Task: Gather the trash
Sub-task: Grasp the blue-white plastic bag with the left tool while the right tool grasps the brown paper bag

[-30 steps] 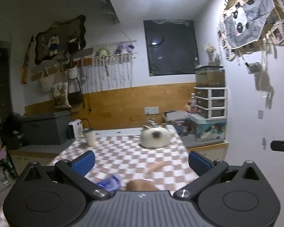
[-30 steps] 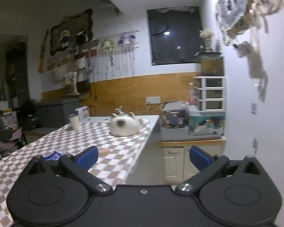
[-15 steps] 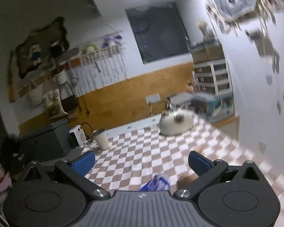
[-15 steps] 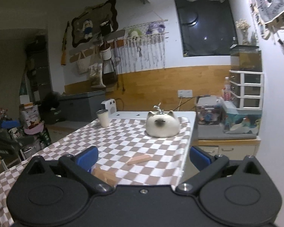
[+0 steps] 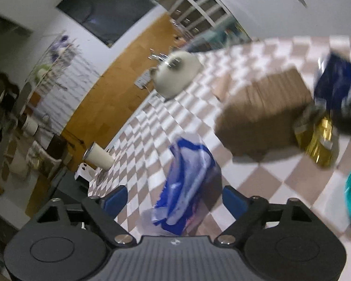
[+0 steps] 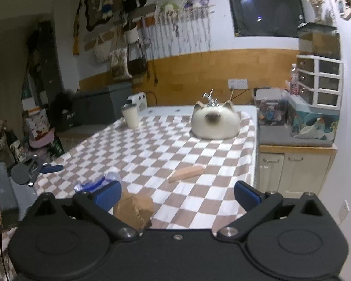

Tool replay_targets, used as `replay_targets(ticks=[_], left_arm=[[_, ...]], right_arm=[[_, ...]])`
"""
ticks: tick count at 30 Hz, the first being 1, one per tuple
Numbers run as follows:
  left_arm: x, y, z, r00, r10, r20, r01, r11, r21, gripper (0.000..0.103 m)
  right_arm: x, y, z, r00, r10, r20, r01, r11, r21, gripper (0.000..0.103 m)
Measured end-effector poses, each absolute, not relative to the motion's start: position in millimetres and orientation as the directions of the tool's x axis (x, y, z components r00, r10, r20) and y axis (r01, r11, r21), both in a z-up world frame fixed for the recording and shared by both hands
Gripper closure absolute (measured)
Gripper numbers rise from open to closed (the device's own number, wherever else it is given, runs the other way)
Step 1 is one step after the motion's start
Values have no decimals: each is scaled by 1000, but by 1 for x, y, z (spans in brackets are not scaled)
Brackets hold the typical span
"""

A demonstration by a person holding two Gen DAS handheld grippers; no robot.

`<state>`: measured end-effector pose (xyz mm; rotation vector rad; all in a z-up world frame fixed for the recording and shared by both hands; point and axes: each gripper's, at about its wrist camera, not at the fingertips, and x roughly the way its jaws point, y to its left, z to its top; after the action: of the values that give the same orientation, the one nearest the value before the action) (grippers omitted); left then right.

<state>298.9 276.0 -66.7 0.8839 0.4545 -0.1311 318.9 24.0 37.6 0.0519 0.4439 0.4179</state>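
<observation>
My left hand-held gripper [image 5: 174,197], jaws wide, straddles the blue wrapper [image 5: 186,182]; I should close squarely around its crumpled middle.

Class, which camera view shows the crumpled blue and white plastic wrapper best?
The left wrist view: the crumpled blue and white plastic wrapper fills the centre, though blurred. The right wrist view shows only a small part behind one blue fingertip.

Both grippers spread wide, nothing held

The left gripper [image 5: 175,197] is rolled to one side, so its view is tilted, and its blue-padded fingers [image 5: 116,198] stand far apart with nothing clamped between them. The right gripper [image 6: 177,193] sits level, its blue fingertips [image 6: 247,194] equally wide and bare. The left gripper [image 6: 35,169] shows at the right view's left edge.
</observation>
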Motion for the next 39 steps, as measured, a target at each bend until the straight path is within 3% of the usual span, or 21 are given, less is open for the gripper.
replay_targets(ticks=[5, 11, 17, 20, 21, 22, 27, 32, 35, 39], left_arm=[[311, 273, -92, 901, 133, -413, 291, 521, 802, 39], [327, 278, -93, 903, 143, -405, 269, 547, 793, 42], [345, 286, -89, 881, 149, -450, 245, 669, 701, 55], [351, 288, -87, 868, 135, -478, 252, 710, 658, 70], [354, 289, -87, 862, 132, -490, 252, 727, 639, 79], [356, 290, -86, 856, 130, -500, 248, 746, 619, 85], [362, 305, -78, 843, 87, -530, 209, 856, 473, 92], [353, 321, -66, 852, 40, -523, 151, 936, 318, 95], [345, 327, -58, 859, 22, -511, 125, 960, 250, 96], [327, 328, -42, 878, 1, -479, 90, 982, 167, 96]], right_arm=[[330, 52, 18, 781, 431, -452, -440, 893, 91, 0], [339, 97, -1, 738, 449, -503, -523, 852, -7, 0], [352, 134, -17, 699, 447, -558, -587, 805, -90, 0], [354, 153, -26, 696, 426, -578, -614, 771, -172, 1], [354, 157, -28, 693, 422, -585, -621, 762, -184, 1], [356, 161, -30, 689, 418, -592, -626, 755, -196, 4], [368, 171, -40, 678, 379, -630, -615, 762, -203, 12], [376, 166, -42, 663, 372, -650, -597, 786, -159, 37], [380, 159, -42, 665, 372, -647, -572, 811, -121, 47], [380, 148, -37, 681, 389, -621, -543, 836, -72, 49]])
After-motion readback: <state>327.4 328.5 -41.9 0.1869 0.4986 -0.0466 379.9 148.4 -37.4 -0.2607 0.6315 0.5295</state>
